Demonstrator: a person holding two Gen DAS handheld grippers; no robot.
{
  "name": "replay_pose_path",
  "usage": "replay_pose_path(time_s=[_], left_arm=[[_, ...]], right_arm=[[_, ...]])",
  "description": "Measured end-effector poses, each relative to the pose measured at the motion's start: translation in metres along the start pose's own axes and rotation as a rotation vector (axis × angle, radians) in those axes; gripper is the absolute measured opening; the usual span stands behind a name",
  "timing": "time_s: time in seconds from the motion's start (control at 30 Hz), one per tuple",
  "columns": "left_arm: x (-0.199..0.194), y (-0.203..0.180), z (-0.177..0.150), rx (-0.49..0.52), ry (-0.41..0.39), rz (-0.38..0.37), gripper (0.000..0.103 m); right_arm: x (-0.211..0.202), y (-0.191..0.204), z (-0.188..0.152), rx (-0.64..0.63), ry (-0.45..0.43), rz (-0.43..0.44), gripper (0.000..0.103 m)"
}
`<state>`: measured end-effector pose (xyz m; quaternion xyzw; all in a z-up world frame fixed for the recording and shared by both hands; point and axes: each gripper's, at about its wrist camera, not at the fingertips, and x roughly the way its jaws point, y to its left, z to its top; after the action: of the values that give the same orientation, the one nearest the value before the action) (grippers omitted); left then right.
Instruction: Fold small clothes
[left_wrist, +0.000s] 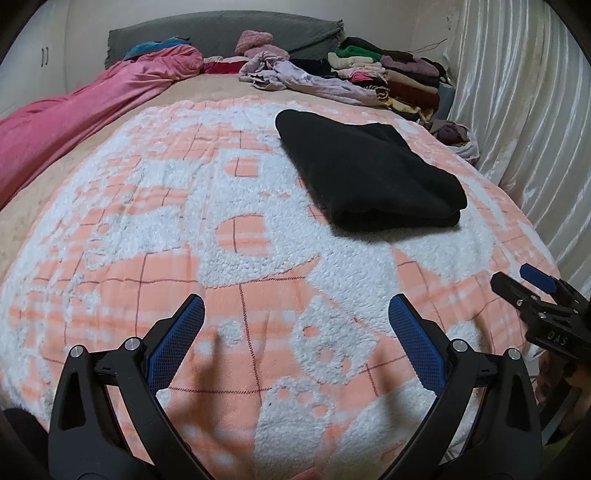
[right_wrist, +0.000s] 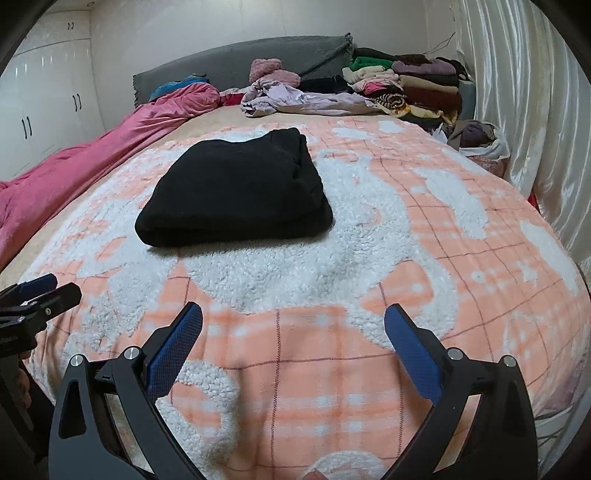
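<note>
Lying folded into a thick rectangle, the black garment (left_wrist: 369, 173) rests on the peach-and-white blanket (left_wrist: 229, 258), ahead of the left gripper (left_wrist: 295, 332) and off to its right, and ahead of the right gripper (right_wrist: 293, 334) and slightly to its left. Both grippers hover low over the blanket with their blue-padded fingers (right_wrist: 177, 347) spread wide, holding nothing. Far beyond the garment, a stack of folded clothes (right_wrist: 406, 85) sits beside a crumpled lilac garment (right_wrist: 295, 98).
</note>
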<state>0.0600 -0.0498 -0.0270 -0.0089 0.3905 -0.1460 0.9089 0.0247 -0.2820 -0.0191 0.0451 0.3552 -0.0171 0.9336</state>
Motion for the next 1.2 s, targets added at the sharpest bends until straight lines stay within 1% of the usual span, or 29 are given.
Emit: replay_pose_path(time_s=[0.2,0.63,1.2], left_arm=[[0.0019,0.0011,0.0002,-0.006,0.007,0.012,0.093],[0.0014,0.0029,0.0007,-0.007,0.006,0.024,0.093],[-0.0009,0.0030,0.0013,-0.005,0.001,0.043,0.093]], right_arm=[[-0.0032,-0.0027,0.0015,0.000,-0.010,0.005,0.098],[-0.0049,0.0043,0.0023,-0.022,-0.008,0.024,0.098],[-0.0074,0.0059,0.0031,-0.028,-0.015,0.023,0.098]])
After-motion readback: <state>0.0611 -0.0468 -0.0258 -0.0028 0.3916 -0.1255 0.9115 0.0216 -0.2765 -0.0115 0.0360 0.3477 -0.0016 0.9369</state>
